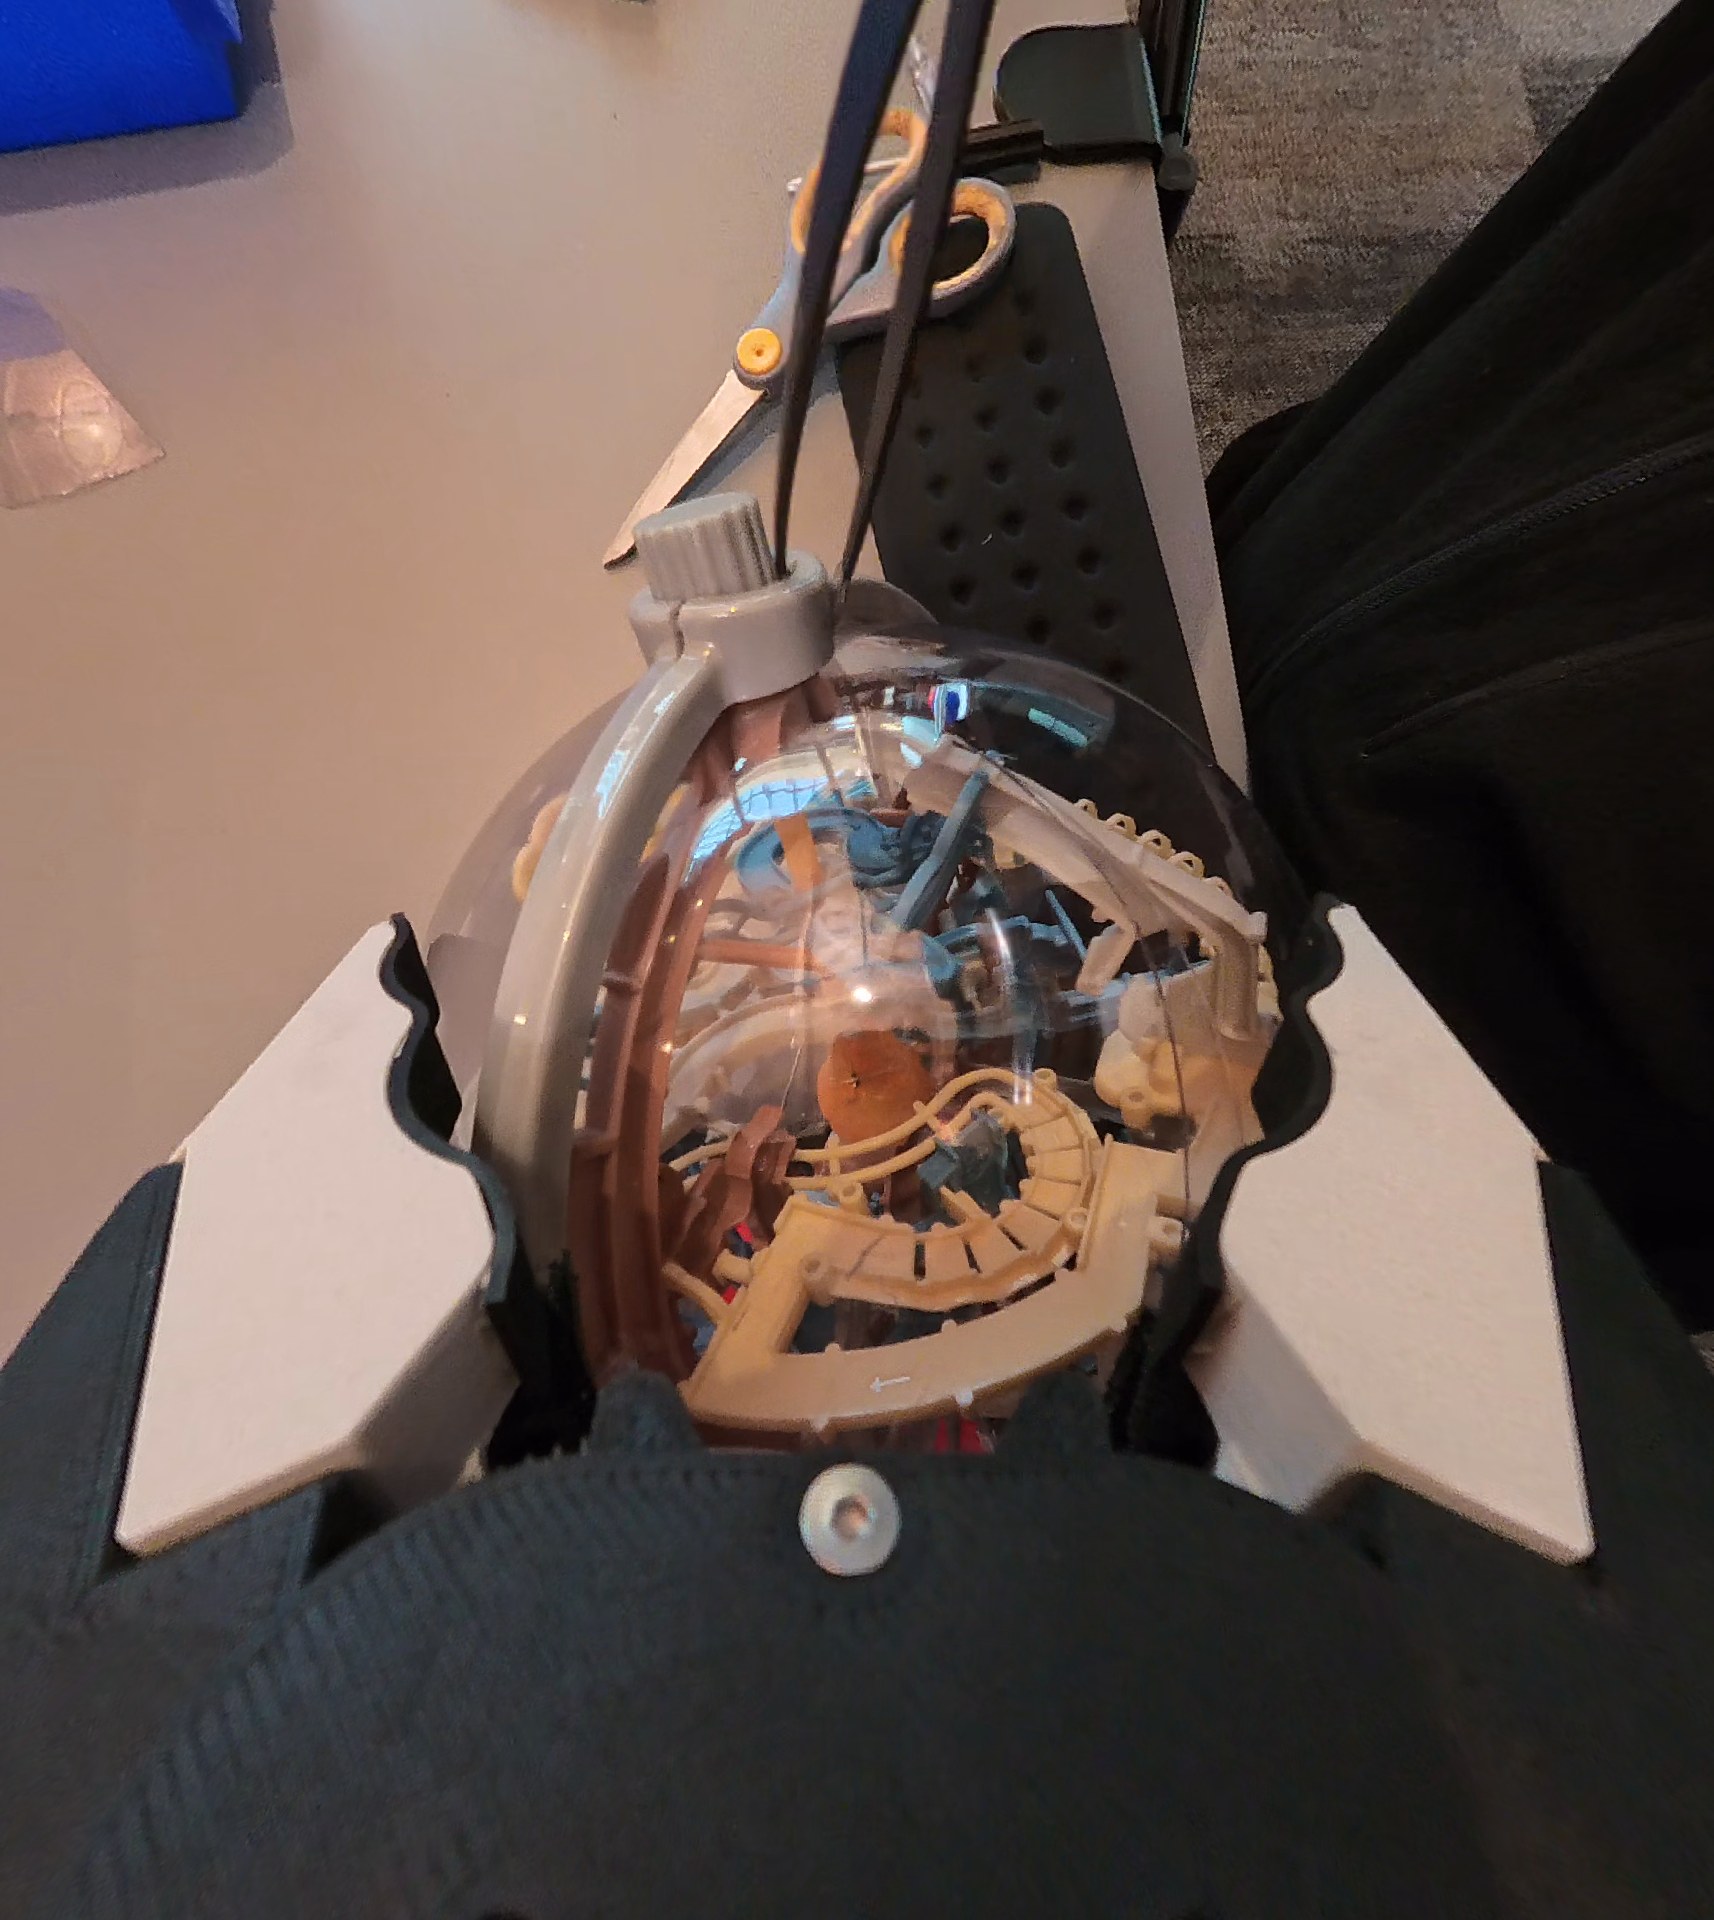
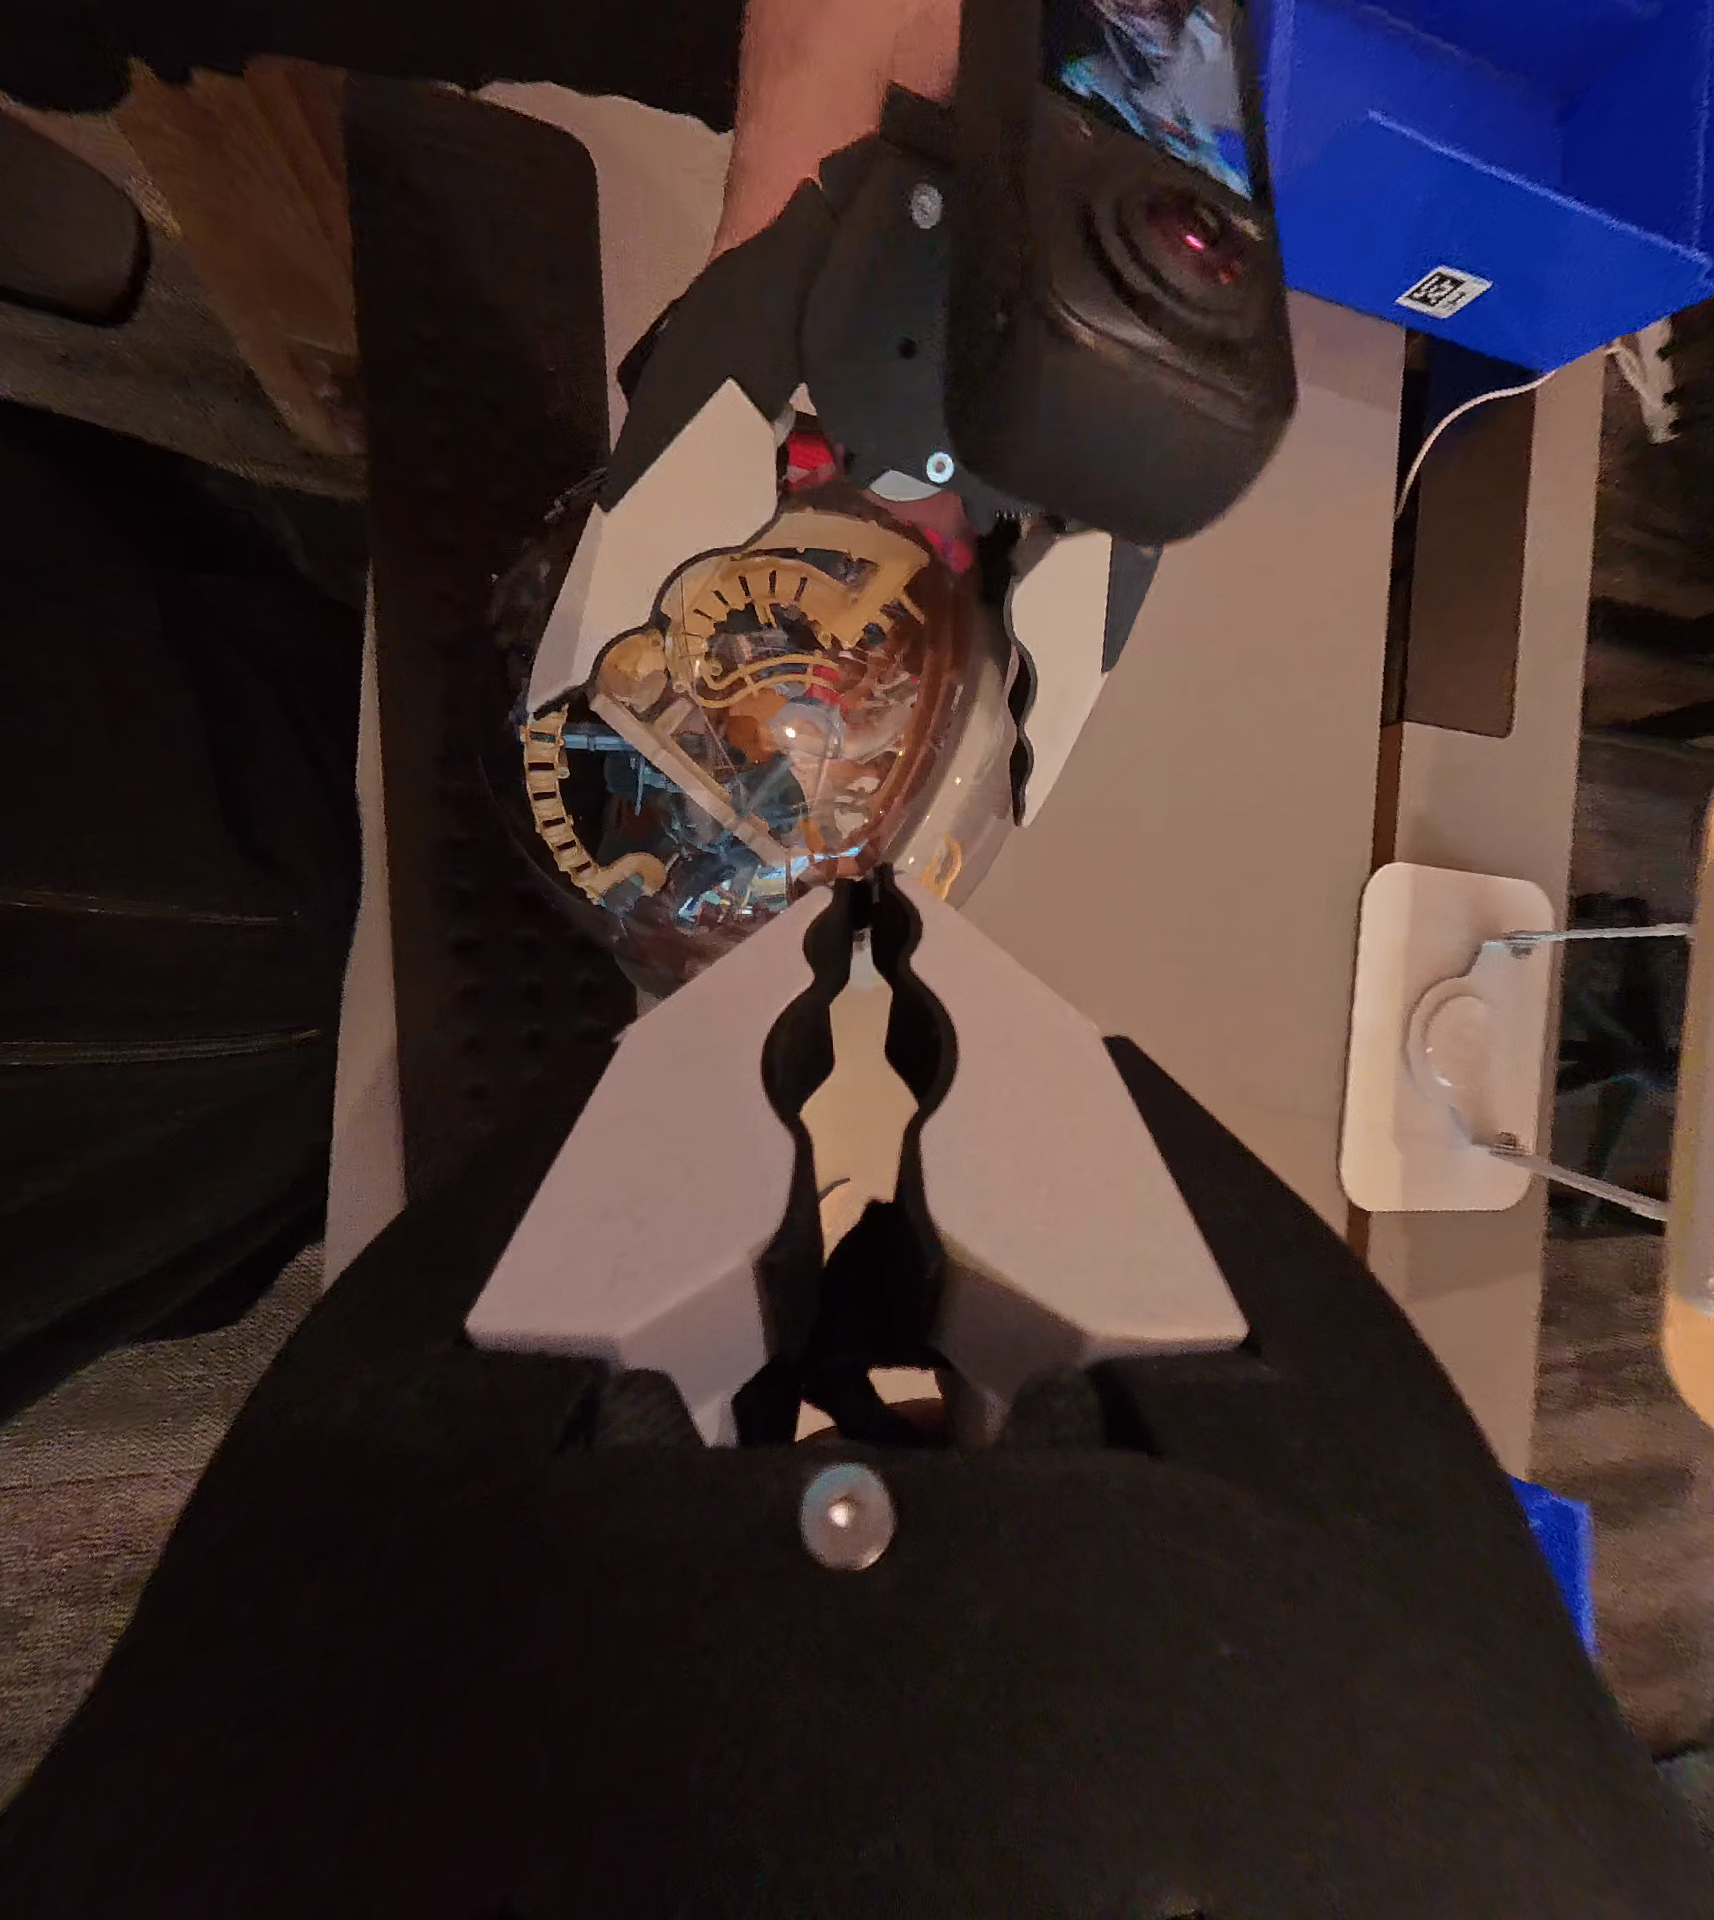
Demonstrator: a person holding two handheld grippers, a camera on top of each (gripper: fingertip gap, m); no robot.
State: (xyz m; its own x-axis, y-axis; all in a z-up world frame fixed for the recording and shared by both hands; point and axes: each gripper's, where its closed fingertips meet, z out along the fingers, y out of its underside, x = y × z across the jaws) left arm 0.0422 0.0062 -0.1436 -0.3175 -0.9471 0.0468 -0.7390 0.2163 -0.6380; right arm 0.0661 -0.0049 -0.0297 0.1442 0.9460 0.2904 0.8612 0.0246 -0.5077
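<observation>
My left gripper is shut on a clear plastic maze ball filled with tan, brown and blue tracks. A grey ring runs around the ball and ends in a grey ribbed knob. Two strands of black cord rise from the collar beside the knob. In the right wrist view, my right gripper is shut on the black cord, its tips right at the ball. The left gripper and its camera sit beyond the ball.
Grey and orange scissors lie on the beige table, partly on a black perforated pad. A clear plastic piece lies at the left. A blue bin stands at the far corner. A person's dark clothing is at the right. Spacing between my two grippers at the tips: around 11 cm.
</observation>
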